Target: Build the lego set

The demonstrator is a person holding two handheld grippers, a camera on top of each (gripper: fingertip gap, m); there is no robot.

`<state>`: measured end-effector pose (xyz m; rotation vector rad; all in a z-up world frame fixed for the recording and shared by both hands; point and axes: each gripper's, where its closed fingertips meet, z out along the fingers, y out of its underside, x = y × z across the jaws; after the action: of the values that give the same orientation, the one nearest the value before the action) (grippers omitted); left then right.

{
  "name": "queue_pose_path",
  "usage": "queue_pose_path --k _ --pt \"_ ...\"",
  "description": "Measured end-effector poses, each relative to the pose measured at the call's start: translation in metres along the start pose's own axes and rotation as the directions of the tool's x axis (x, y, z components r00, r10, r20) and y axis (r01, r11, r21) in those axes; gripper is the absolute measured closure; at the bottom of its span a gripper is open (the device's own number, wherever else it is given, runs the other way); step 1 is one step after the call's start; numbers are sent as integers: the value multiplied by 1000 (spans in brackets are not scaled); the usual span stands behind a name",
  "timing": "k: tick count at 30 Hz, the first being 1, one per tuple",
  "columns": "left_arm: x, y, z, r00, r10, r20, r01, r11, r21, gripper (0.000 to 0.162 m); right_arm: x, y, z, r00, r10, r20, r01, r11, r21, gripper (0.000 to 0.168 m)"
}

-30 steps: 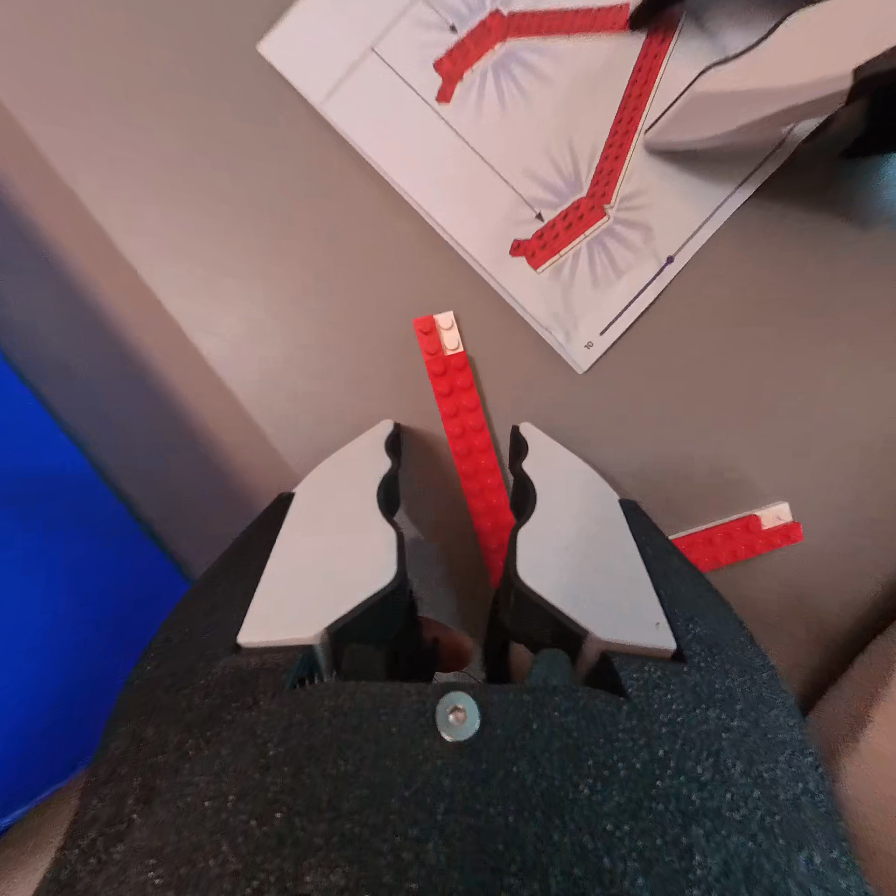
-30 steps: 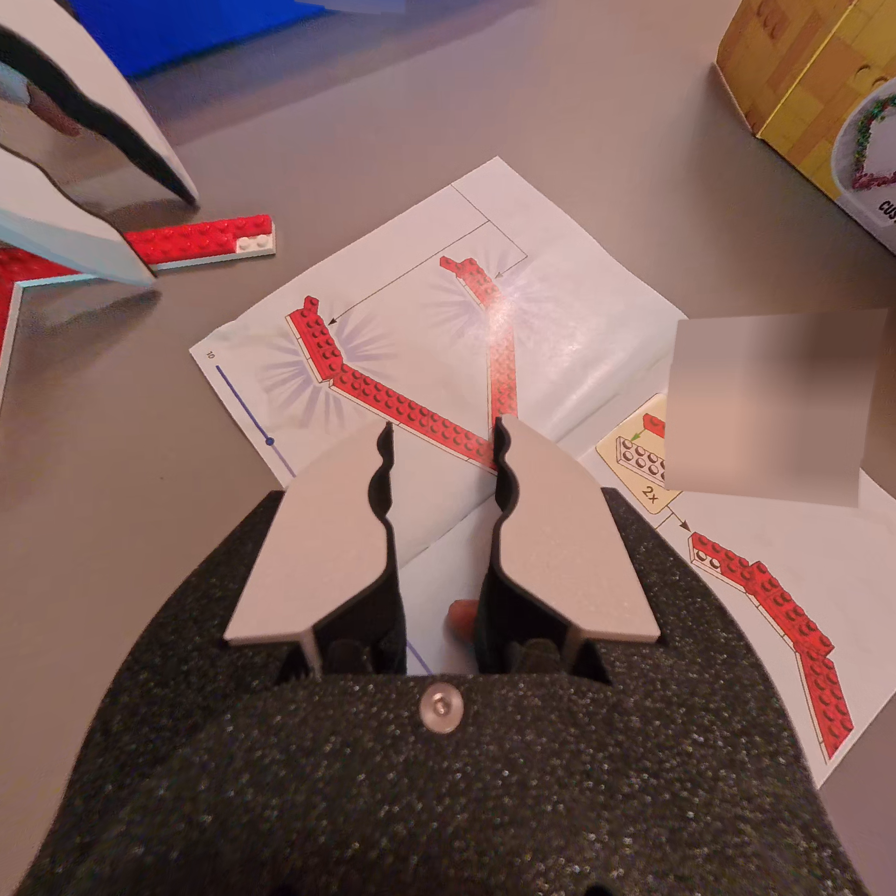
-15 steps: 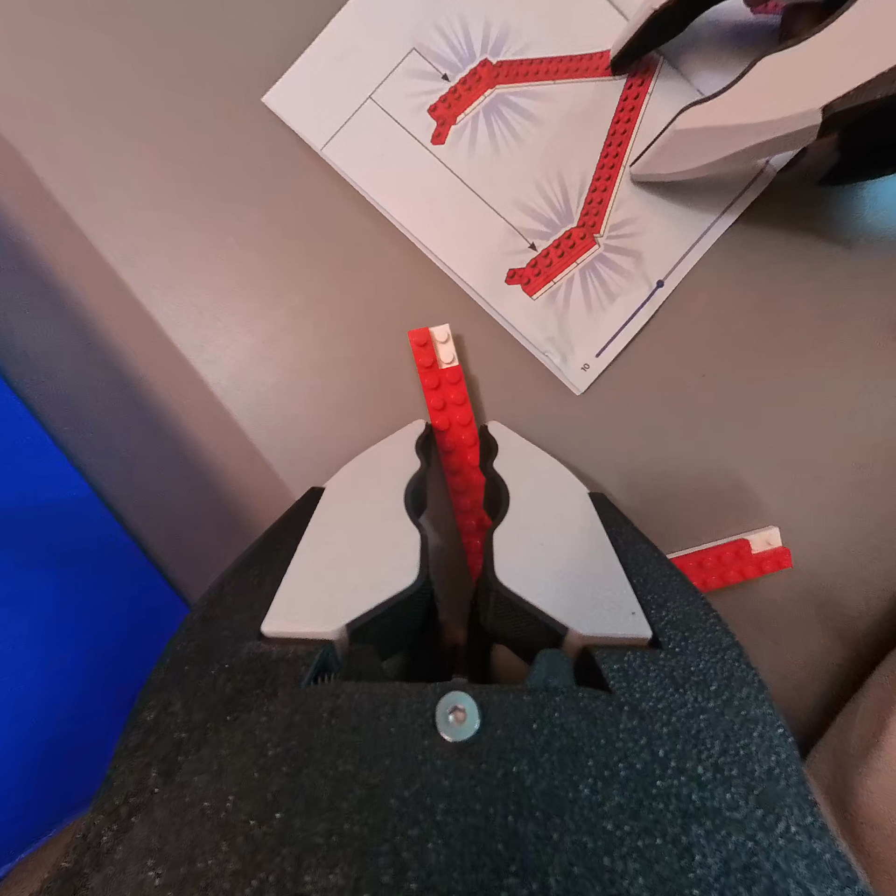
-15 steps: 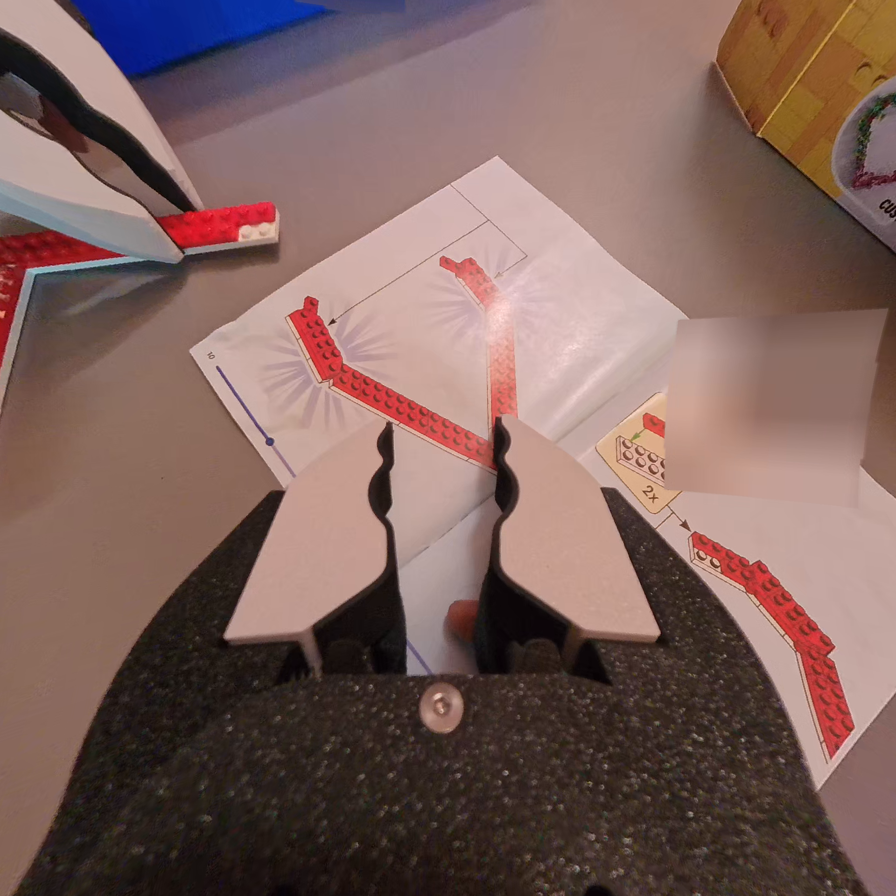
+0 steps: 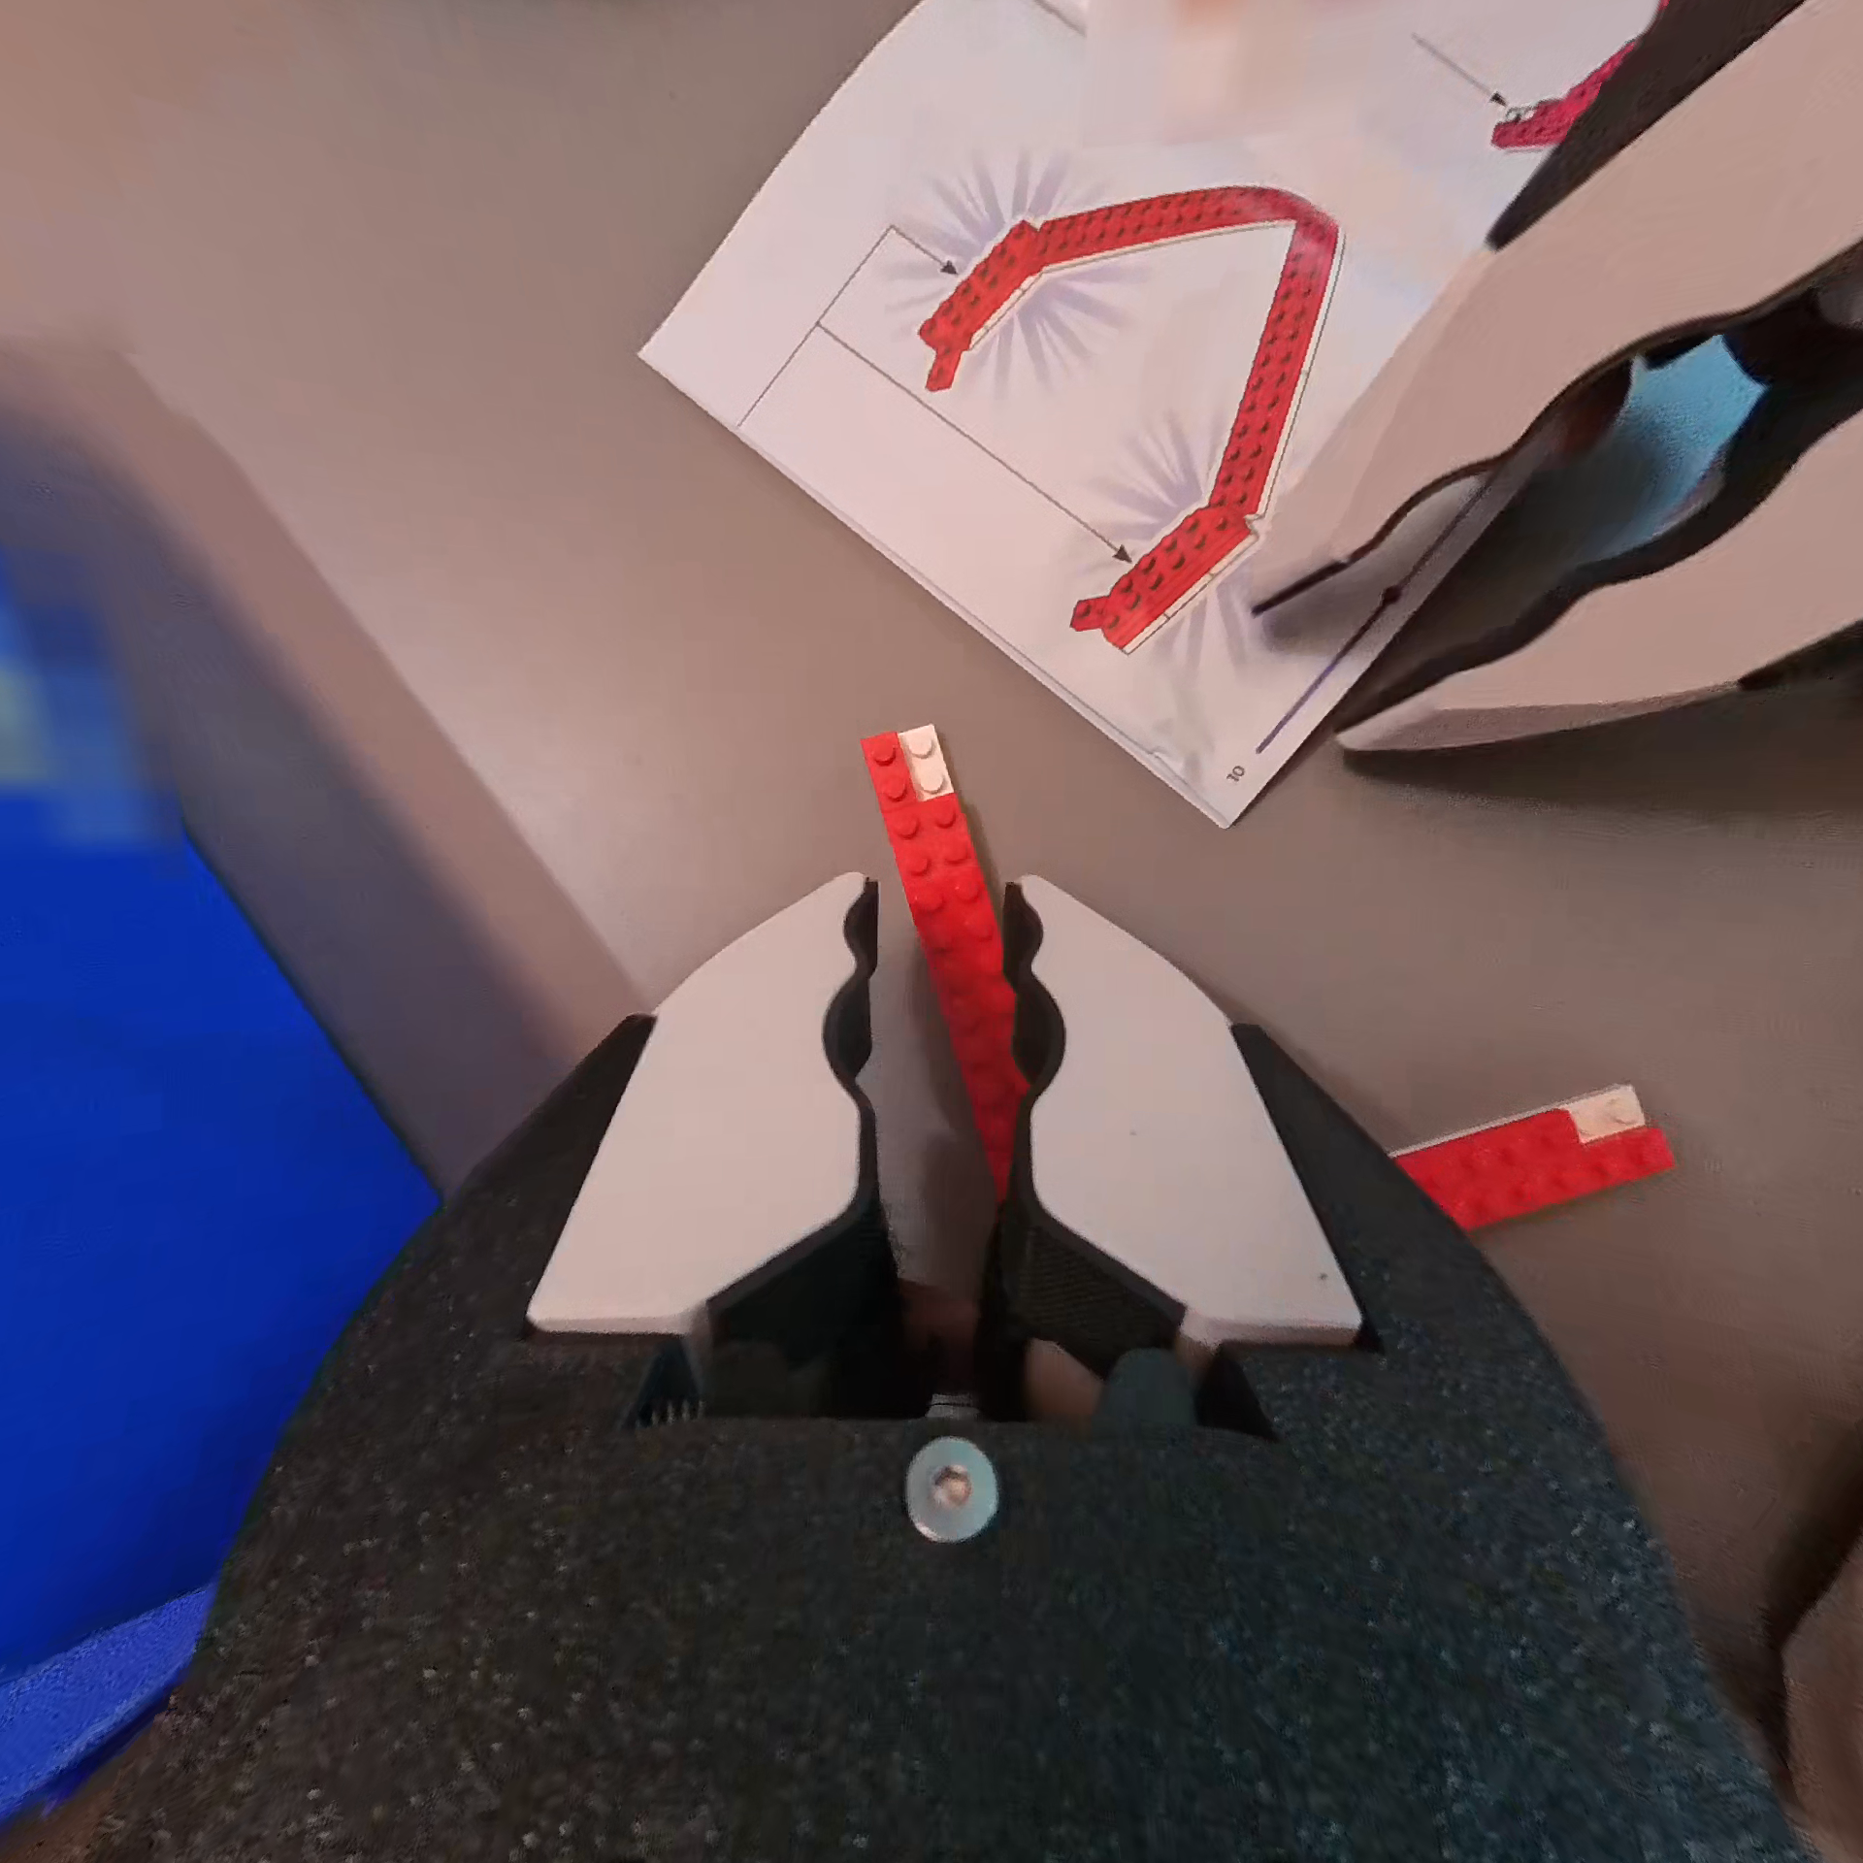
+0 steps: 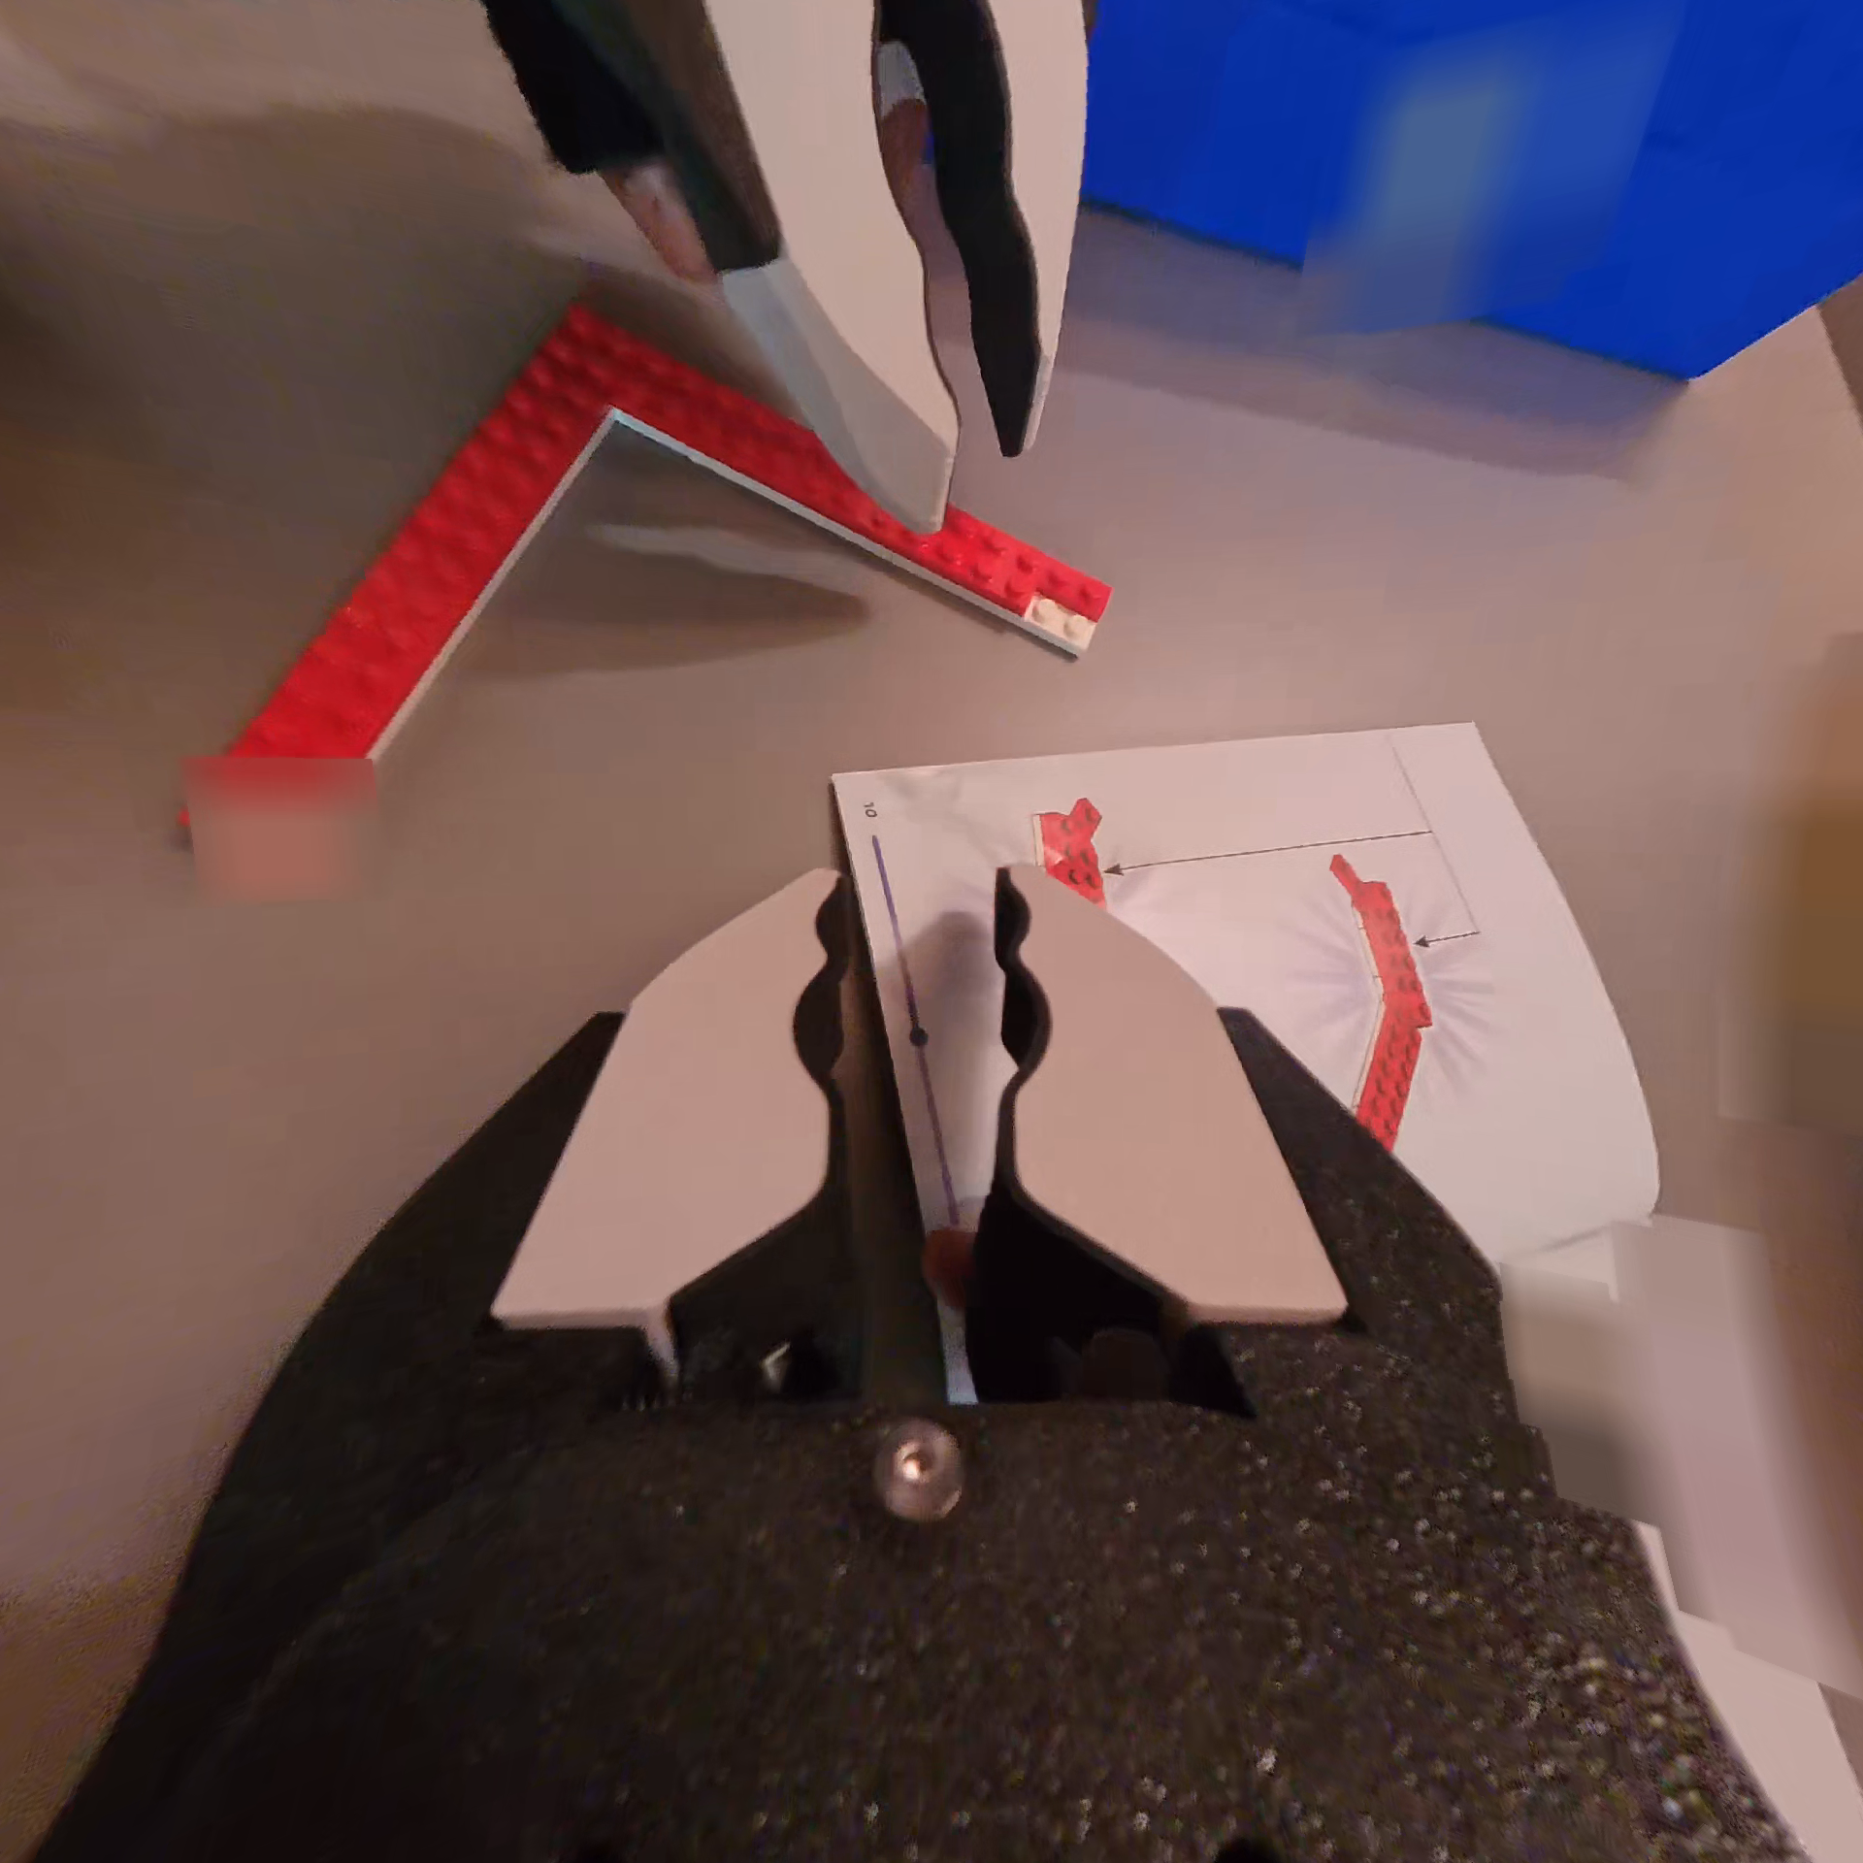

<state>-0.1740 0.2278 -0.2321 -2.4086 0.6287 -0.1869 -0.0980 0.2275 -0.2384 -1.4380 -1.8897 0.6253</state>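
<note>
Left gripper (image 5: 938,887) is straddling one arm of the red V-frame (image 5: 953,938); jaws are parted, a gap showing on the left side, right finger (image 5: 1139,1089) looking to touch the edge, so nothing is clamped. Frame is lying flat on the table (image 5: 454,454), its other arm poking out right. Right gripper (image 6: 917,877) is hovering released over the manual (image 6: 1260,907) corner, holding nothing.

Risks: closing off-centre could be skidding or pivoting the frame; squeezing could be popping the plates (image 6: 1064,620) apart at the tip; right fingers could be snagging the page.

Surface is plain grey-brown and smooth. A blue bin (image 6: 1512,151) is sitting beyond the frame.
</note>
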Motion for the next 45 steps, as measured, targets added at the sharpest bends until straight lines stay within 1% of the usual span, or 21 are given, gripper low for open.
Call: queue_pose_path --k 2,6,7,12,20,22,24,28,30,32,34,37,40,41,42,43,45 --pt "2 0 0 1000 19 -8 -19 1000 10 139 -2 2 3 999 32 24 -32 999 -11 145" --pt "7 0 -2 998 56 -23 -55 998 27 139 -4 8 7 998 46 46 -44 998 -40 167" --pt "7 0 -2 998 64 -25 -63 998 31 139 -4 8 7 997 54 51 -52 998 -42 168" --pt "9 -4 -3 996 84 -34 -82 995 55 139 -2 5 6 992 112 64 -110 994 -21 168" --pt "23 -24 -8 991 75 -112 -54 982 180 138 19 -10 -15 966 257 41 -260 955 142 168" --pt "32 -34 -7 986 55 -160 -17 973 229 138 25 -14 -22 956 291 37 -292 938 185 168" --pt "49 -42 -3 963 38 -266 32 967 254 138 29 -18 -31 949 315 36 -314 920 233 168" --pt "74 -64 11 897 -4 -442 140 951 275 124 38 -27 -52 937 348 13 -333 885 325 168" --pt "82 -76 17 871 -18 -491 172 947 270 118 43 -32 -66 930 368 -11 -336 861 381 168" --pt "91 -86 19 854 -7 -520 162 953 254 114 51 -32 -85 916 398 -56 -335 833 441 168" --pt "85 -90 19 890 22 -456 108 961 256 113 59 -23 -107 886 450 -114 -343 801 491 168" --pt "56 -83 22 965 70 -255 -7 971 238 114 65 3 -132 822 539 -183 -383 762 522 168" --pt "27 -72 26 990 112 -83 -93 975 202 116 58 29 -144 768 608 -202 -439 729 526 168" --pt "19 -69 29 993 112 -42 -103 978 183 121 54 36 -145 751 631 -195 -463 714 525 168" --pt "16 -68 34 993 115 -35 -108 980 168 128 50 42 -144 738 649 -185 -490 703 516 168" --pt "20 -71 39 991 122 -63 -110 979 171 134 46 48 -142 726 664 -180 -512 697 503 168" --pt "43 -86 51 974 125 -191 -86 976 200 137 41 56 -137 714 679 -173 -542 692 477 168"
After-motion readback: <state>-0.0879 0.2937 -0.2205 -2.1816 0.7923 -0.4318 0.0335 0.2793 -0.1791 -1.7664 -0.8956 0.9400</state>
